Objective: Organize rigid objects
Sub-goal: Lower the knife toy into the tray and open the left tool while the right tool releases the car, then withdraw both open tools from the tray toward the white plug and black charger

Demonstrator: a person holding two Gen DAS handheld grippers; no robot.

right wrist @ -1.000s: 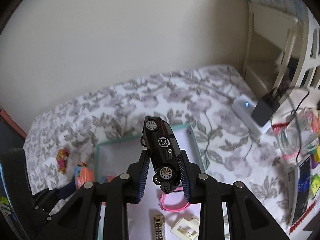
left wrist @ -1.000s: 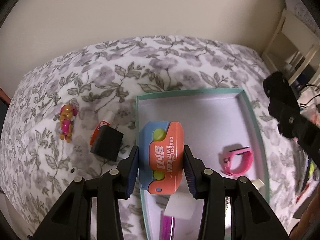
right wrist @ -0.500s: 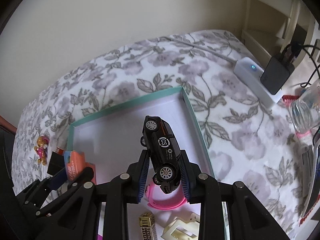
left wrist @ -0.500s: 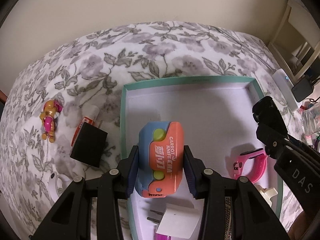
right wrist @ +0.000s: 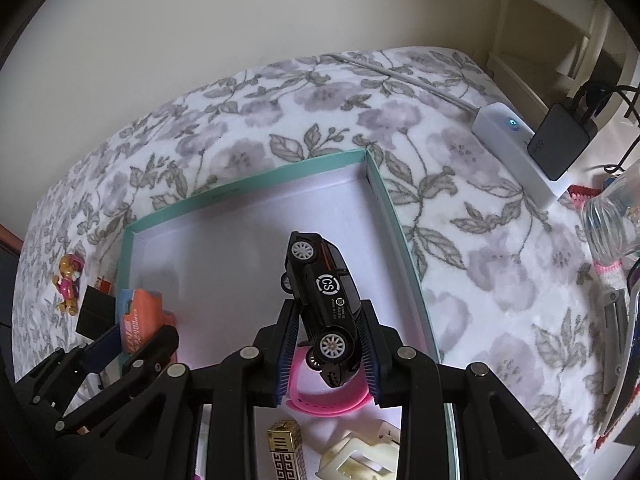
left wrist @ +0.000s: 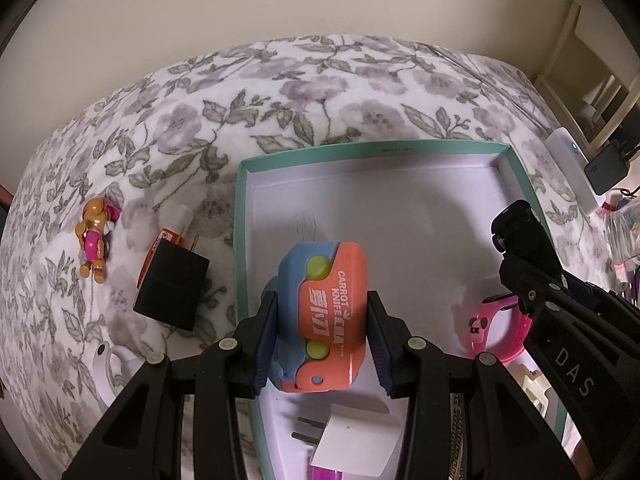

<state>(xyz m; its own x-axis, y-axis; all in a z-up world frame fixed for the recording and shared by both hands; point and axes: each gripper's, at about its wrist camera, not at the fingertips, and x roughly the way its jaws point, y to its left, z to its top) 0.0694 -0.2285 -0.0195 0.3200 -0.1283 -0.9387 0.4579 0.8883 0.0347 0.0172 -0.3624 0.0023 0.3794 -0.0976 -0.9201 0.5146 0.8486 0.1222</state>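
- Left hand-held gripper pinching the orange-and-blue carrot knife toy, over the near-left part of the teal box.
- Right hand-held gripper clamped on the black toy car, nose up, over the box's right half.
- Inside the box, near edge: pink watch, white plug, gold lighter.
- Left of the box, on the floral bed: black charger, pup figure.

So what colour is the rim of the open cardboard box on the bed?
Teal rim, white inside; clearest in the left wrist view.
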